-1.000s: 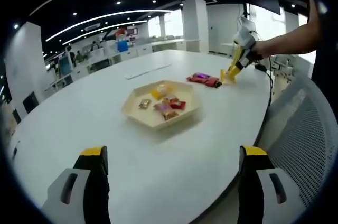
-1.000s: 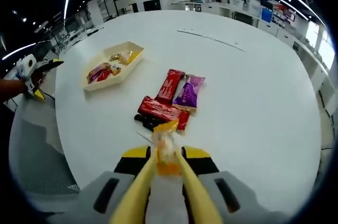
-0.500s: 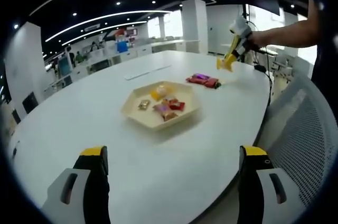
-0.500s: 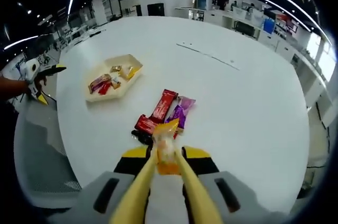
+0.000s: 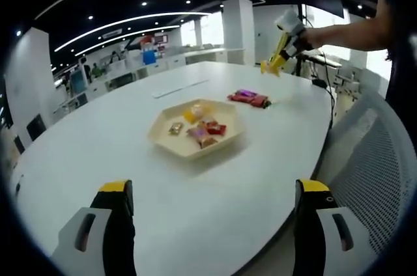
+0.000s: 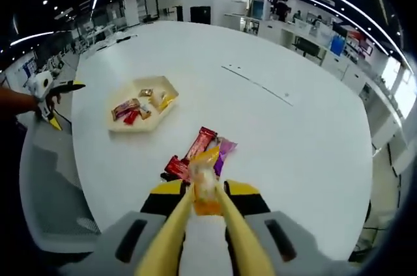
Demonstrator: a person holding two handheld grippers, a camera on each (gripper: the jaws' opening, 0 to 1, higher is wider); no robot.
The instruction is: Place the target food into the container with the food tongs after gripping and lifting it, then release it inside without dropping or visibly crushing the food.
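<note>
My right gripper [image 6: 206, 188] holds yellow food tongs [image 6: 195, 224], which are shut on an orange-yellow snack packet [image 6: 204, 175], high above the white table [image 6: 293, 133]. In the left gripper view that right gripper [image 5: 273, 64] hangs above the table's far right with the packet in the tongs. The beige hexagonal tray [image 5: 195, 149] holds several wrapped snacks [image 5: 199, 129]; it also appears as the tray [image 6: 156, 116] at mid left of the right gripper view. My left gripper [image 5: 212, 204] stands open over the table's near edge, far from the tray. The left gripper [image 6: 49, 97] shows at the far left of the right gripper view.
A small pile of red and purple snack bars [image 6: 199, 152] lies on the table beneath the tongs; the same snack bars [image 5: 251, 98] lie right of the tray. A grey mesh chair [image 5: 374, 165] stands at the table's right edge. Office desks and pillars lie beyond.
The right gripper has risen with the packet in the tongs, off the pile and well above the table. The left gripper has stayed still.
</note>
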